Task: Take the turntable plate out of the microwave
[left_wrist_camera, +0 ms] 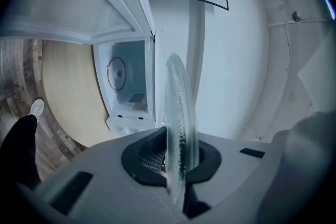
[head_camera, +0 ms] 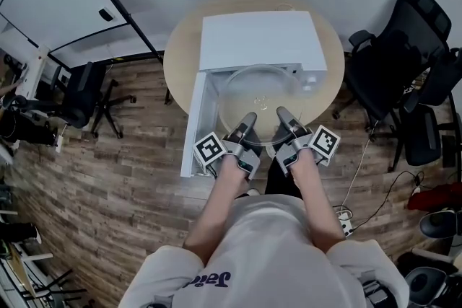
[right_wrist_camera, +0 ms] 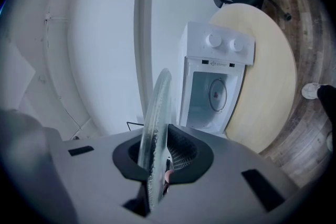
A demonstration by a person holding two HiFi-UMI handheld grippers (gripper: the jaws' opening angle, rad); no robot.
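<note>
Glass, clear and round: the turntable plate (head_camera: 263, 91) is out of the microwave (head_camera: 260, 40) and held in the air just in front of the open cavity, with both grippers on its near rim. From the head view it is a see-through disc with a faint ring near its centre, and the white oven shows straight through it. The left gripper (head_camera: 247, 119) pinches the rim on one side and the right gripper (head_camera: 283, 115) on the other, close together.

In the left gripper view the plate is edge-on, a thin curved blade of glass, pebbled and bubbly along the rim. It is clamped tight between black gridded pads (left_wrist_camera: 147, 157). The right gripper view shows the same, with the jaws closed on the glass and a ribbed pad pressed against its face.

The microwave is boxy, smooth and white, with two round knobs (right_wrist_camera: 223, 42), and its door (head_camera: 193, 122) hangs wide open. It sits on a round table (head_camera: 180, 54) of pale wood, over a plank floor (head_camera: 108, 177).
</note>
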